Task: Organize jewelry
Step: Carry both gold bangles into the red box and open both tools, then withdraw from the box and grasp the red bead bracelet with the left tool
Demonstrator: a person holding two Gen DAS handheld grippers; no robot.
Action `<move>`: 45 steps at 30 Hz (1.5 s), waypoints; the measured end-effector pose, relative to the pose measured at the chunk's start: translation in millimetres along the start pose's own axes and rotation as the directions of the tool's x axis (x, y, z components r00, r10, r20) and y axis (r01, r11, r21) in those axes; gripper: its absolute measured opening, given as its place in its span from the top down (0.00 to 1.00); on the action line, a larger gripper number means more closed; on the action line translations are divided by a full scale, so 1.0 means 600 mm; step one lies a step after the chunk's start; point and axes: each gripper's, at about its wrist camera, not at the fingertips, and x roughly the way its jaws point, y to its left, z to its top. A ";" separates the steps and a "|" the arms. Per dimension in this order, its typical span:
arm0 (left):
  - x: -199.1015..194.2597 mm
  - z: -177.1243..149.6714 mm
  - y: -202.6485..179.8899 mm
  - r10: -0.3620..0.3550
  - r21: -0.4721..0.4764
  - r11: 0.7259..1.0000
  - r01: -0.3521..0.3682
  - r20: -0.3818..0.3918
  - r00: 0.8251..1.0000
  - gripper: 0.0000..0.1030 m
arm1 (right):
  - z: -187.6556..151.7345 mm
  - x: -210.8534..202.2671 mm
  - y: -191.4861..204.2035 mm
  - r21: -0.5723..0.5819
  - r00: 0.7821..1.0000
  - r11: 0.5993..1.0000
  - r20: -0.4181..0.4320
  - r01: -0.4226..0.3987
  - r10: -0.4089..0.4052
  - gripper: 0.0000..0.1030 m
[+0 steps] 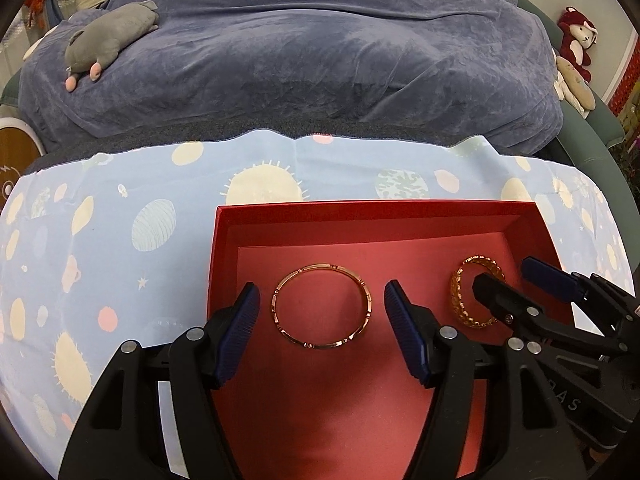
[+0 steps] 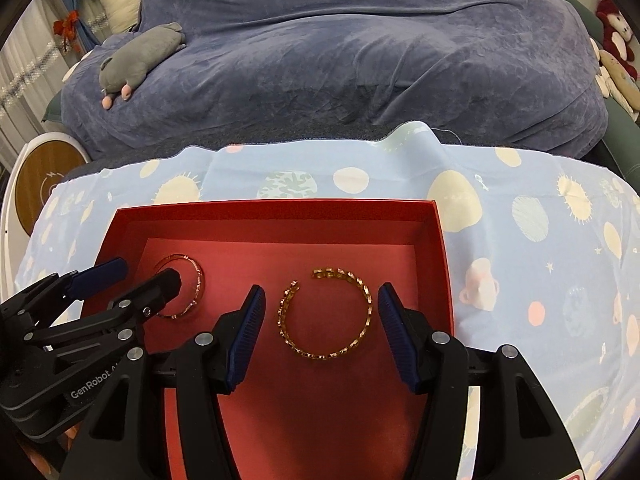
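A shallow red box sits on a blue patterned cloth. A thin rose-gold bangle lies flat on its floor at the left; it shows partly hidden in the right wrist view. A gold chain-link open cuff lies at the right; it also shows in the left wrist view. My left gripper is open above the thin bangle, holding nothing. My right gripper is open above the cuff, holding nothing. Each gripper shows in the other's view, the right and the left.
The blue cloth with pale planet prints covers the table. A small pale pink object lies on the cloth right of the box. Behind is a blue blanket-covered sofa with a grey plush toy and red plush toys.
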 end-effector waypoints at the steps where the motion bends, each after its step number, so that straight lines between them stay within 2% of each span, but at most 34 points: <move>1: -0.003 0.000 -0.001 0.001 0.000 1.000 -0.001 0.000 1.000 0.39 | 0.000 -0.005 0.000 0.002 1.000 1.000 0.005 -0.001 0.001 0.44; 6: -0.038 -0.008 -0.007 0.004 -0.005 1.000 -0.003 0.019 1.000 0.39 | -0.011 -0.048 0.003 -0.010 0.999 1.000 0.035 0.010 -0.010 0.44; 13: -0.129 -0.043 -0.017 -0.011 -0.014 1.000 0.012 0.065 0.998 0.39 | -0.052 -0.141 0.008 0.018 0.997 1.000 0.080 -0.011 0.009 0.44; 19: -0.203 -0.103 -0.032 -0.013 0.010 1.000 0.012 0.089 0.996 0.39 | -0.123 -0.219 0.019 0.015 0.995 1.000 0.103 -0.010 0.009 0.44; 24: -0.248 -0.174 -0.040 -0.029 0.028 0.999 0.027 0.083 0.996 0.38 | -0.205 -0.270 0.031 -0.006 0.994 1.000 0.112 0.000 0.001 0.43; 26: -0.259 -0.205 -0.041 -0.034 0.029 0.999 0.032 0.074 0.997 0.38 | -0.241 -0.285 0.033 -0.014 0.993 1.000 0.116 0.012 -0.011 0.40; 29: -0.268 -0.256 -0.038 -0.036 0.017 0.999 0.036 0.055 0.998 0.34 | -0.294 -0.298 0.029 -0.011 0.994 1.000 0.104 0.026 -0.025 0.39; 34: -0.266 -0.336 -0.025 -0.026 -0.022 0.999 0.026 0.015 1.000 0.34 | -0.381 -0.296 0.011 0.024 0.998 0.999 0.048 0.042 -0.044 0.39; 38: -0.254 -0.390 -0.012 -0.005 -0.049 0.999 0.004 -0.023 1.000 0.35 | -0.431 -0.286 -0.004 0.055 0.998 0.997 0.001 0.055 -0.055 0.39; 45: -0.235 -0.410 0.000 0.017 -0.066 0.998 -0.019 -0.031 0.999 0.42 | -0.457 -0.270 -0.018 0.085 0.998 0.994 -0.036 0.062 -0.059 0.39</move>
